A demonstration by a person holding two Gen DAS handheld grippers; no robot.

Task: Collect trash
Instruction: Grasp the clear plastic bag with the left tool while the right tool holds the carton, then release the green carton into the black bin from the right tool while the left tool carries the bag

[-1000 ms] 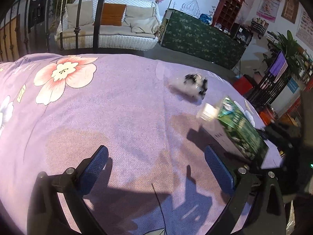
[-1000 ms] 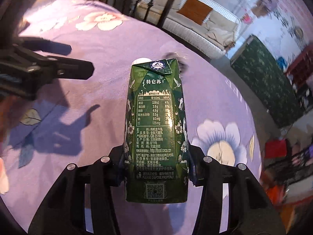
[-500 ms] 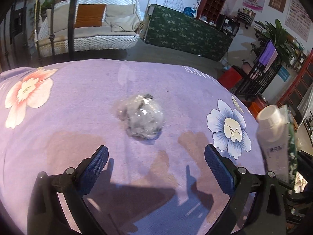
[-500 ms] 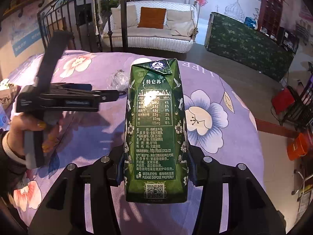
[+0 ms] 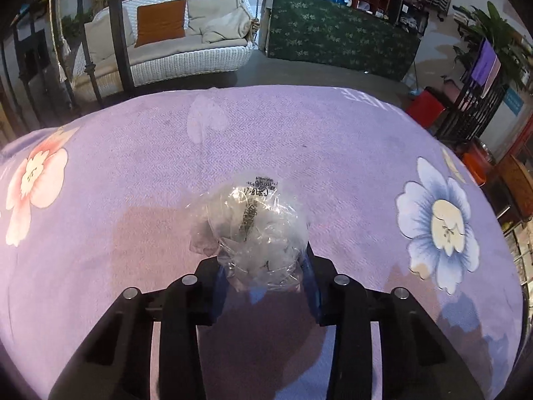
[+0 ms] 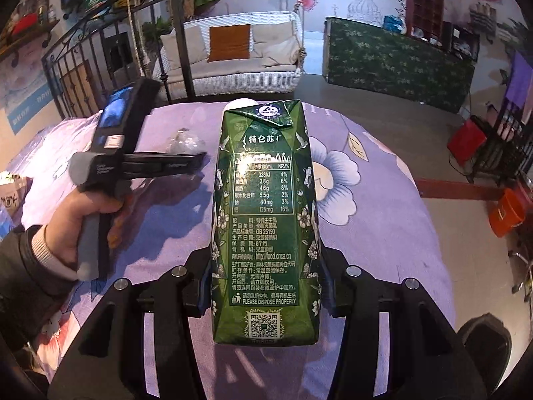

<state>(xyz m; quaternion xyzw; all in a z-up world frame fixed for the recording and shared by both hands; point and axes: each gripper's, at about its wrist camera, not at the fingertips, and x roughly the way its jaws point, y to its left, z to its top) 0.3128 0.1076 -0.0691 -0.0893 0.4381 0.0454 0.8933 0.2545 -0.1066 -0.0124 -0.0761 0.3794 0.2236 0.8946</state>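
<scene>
A crumpled clear plastic wrapper (image 5: 256,230) with black print lies on the purple flowered tablecloth (image 5: 299,133). My left gripper (image 5: 265,283) straddles its near end; the jaws are closing and the blue pads (image 5: 218,281) press into the plastic on both sides. In the right wrist view the same wrapper (image 6: 185,143) sits at the tip of the left gripper (image 6: 200,161), which a hand (image 6: 76,220) holds. My right gripper (image 6: 265,286) is shut on a green milk carton (image 6: 265,200), held above the table with its white cap pointing away.
The round table's far edge (image 5: 266,88) drops to a dark floor. Beyond it stand a white wicker sofa (image 5: 186,53), a green-clothed counter (image 5: 339,40) and black iron railings (image 6: 83,70). A printed bag (image 6: 10,193) lies at the table's left edge.
The left gripper moved onto the wrapper and its jaws came in from wide open to pinch it. The right gripper rolled upright and drew back with the carton.
</scene>
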